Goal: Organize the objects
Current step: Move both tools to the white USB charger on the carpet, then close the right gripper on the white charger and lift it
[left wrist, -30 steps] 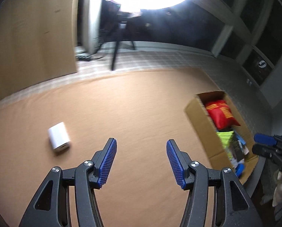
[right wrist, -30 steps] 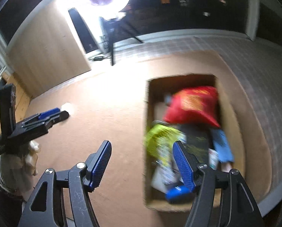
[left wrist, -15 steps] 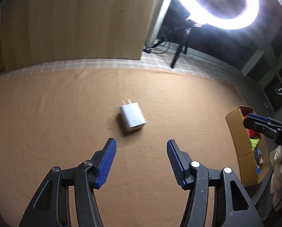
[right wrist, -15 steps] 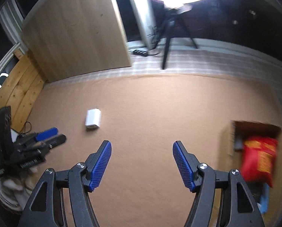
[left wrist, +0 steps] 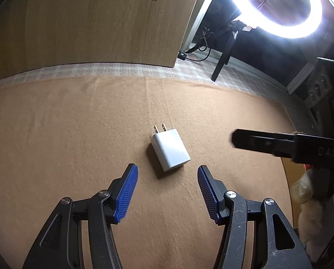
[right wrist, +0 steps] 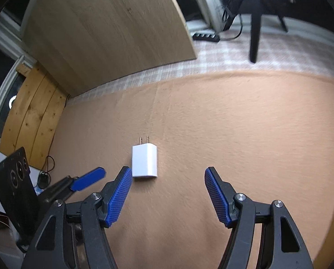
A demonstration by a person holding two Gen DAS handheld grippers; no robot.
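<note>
1. The white charger (left wrist: 170,152) lies flat on the tan mat (left wrist: 77,134), its two prongs pointing toward the mat's far edge; bare mat surrounds it on every side.
2. Beyond the charger, the mat ends at a strip of checkered floor (left wrist: 122,69), and past that stands a wooden panel (left wrist: 88,22).
3. The left gripper (left wrist: 167,192) hangs just short of the charger's near end, jaws about half open with nothing between them; the charger sits centred ahead of the gap, not touched.
4. The right gripper (right wrist: 168,194) is likewise about half open and empty; the charger lies just beyond its left pad (right wrist: 118,198), close to the tip, contact not clear.
5. To the charger's right in the left wrist view, the right gripper's dark finger reaches in above the mat, apart from the charger.
6. Far right of the charger, a lit ring light (left wrist: 276,6) on a dark stand (left wrist: 223,60) rises from the checkered floor, with cables nearby.
</note>
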